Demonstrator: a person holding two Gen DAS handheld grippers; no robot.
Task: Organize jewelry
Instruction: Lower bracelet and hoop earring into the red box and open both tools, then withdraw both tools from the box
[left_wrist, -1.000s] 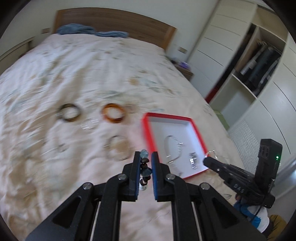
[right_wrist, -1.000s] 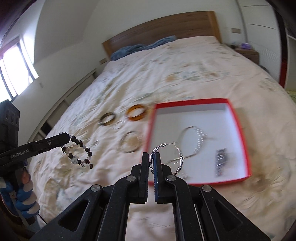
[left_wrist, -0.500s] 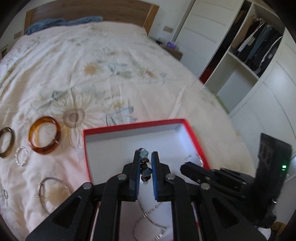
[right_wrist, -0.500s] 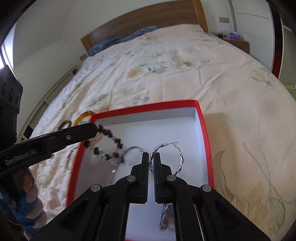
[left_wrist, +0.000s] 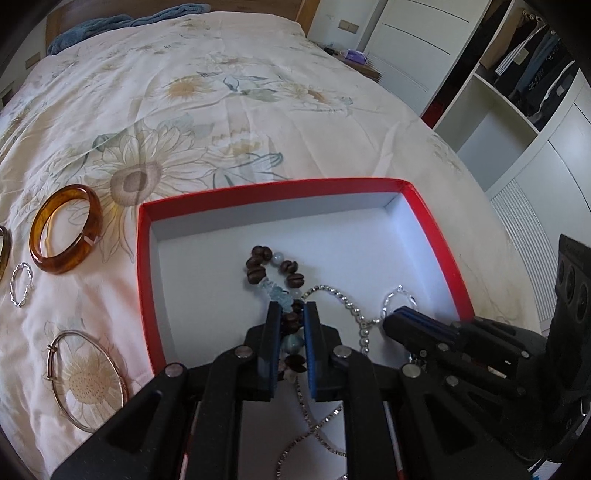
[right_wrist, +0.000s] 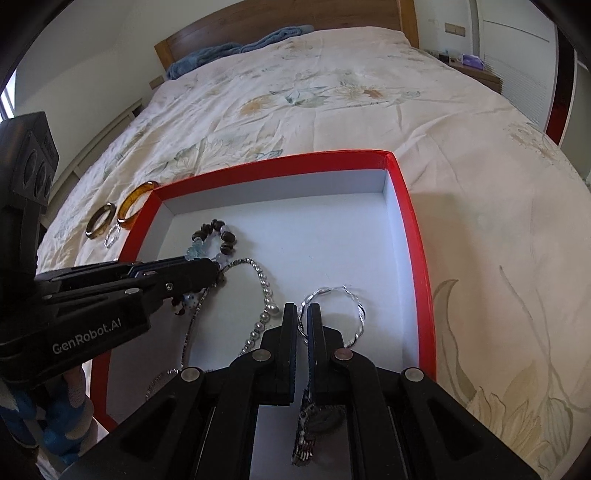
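Presently pinching two pieces low inside the red box (left_wrist: 273, 190) on the bed. Left gripper (left_wrist: 291, 306) pressed together on the near stretch of a beaded bracelet (left_wrist: 273, 269), its far loop of brown and pale blue beads already lying on the white floor. Right gripper (right_wrist: 303, 308) nipping a twisted silver hoop earring (right_wrist: 358, 314) by its near edge, jaws just eased apart a little, wire between them, the rest of the hoop low over the floor near the right wall. Bracelet probably light and limp, with hard round beads apt to roll off flat pads, so best gripped squarely across one bead or the cord between two. Hoop likely feather-light, thin and easily bent, so better held across the twisted band than the fine clasp pin, and only gently. Worth minding the silver beaded chain (right_wrist: 264, 291) snaking between both grippers, since it could snag. Outside on the bedspread, an amber bangle (left_wrist: 66, 229): stiff, smooth, perhaps brittle, so best taken across its band.
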